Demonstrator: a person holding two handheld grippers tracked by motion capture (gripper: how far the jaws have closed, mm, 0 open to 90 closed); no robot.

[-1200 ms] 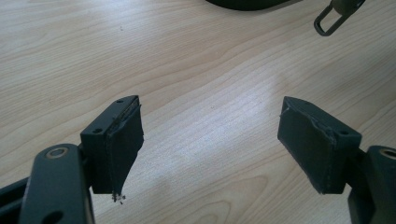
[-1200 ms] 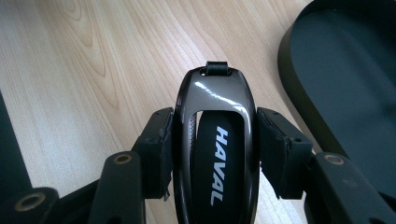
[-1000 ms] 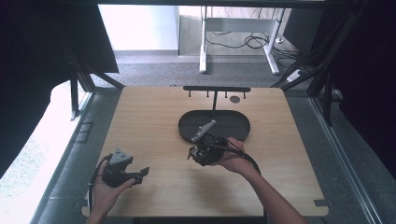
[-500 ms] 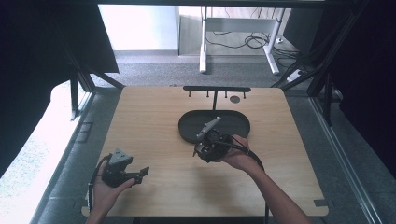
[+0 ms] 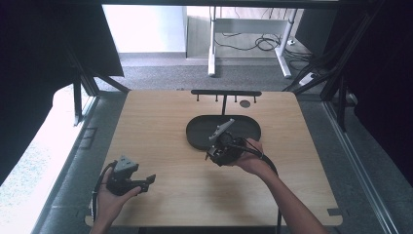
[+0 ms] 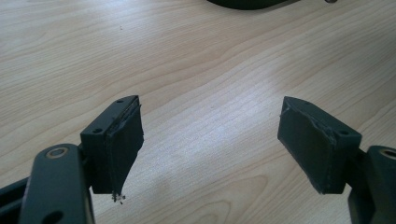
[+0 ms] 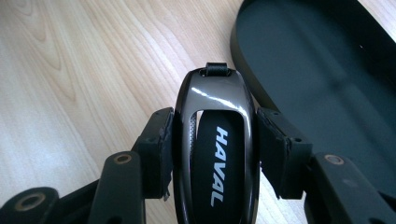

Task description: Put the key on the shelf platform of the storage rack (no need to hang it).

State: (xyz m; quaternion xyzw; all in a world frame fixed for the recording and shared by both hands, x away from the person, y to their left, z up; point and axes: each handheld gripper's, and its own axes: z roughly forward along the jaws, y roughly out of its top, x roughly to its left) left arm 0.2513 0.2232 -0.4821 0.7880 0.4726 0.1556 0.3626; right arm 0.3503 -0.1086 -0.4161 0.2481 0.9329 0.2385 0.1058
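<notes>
Left gripper (image 5: pixel 148 180), held in the left hand (image 5: pixel 113 199) low at the near left of the pale wood-grain table (image 5: pixel 160 122): jaws spread wide, nothing between them. In the left gripper view (image 6: pixel 210 135), two blocky black jaws with flat rubbery pads (image 6: pixel 126 140), edges frayed and chipped, bare matte laminate showing through the gap. Grey three-cornered plate on top of the body, black cable looping back past the wrist.

Well to the right of it and farther out, right gripper (image 5: pixel 214 155) in the right hand (image 5: pixel 251 158), clamped on a Haval car key fob (image 7: pixel 217 144). Fob long and rounded, glossy dark-chrome frame around a black inlay with white "HAVAL" lettering, a small black strap loop at its far tip. Both pads (image 7: pixel 156 149) pressed flat against the fob's long sides, fob lengthwise along the jaws and reaching beyond their tips. Fob over bare wood, just beside the near left rim of the tray; whether touching the table or lifted off it, cannot tell.

Just ahead and to the right of the right gripper, a black oval tray (image 5: pixel 197 131) with a low upright rim (image 7: pixel 243 60) and a smooth, faintly reflective floor. Beyond the tray, at the table's far edge, a thin black hook rack (image 5: pixel 226 92) on one slim post, with short pegs hanging from its bar, and a small dark round disc (image 5: pixel 245 103) just beside the post.
</notes>
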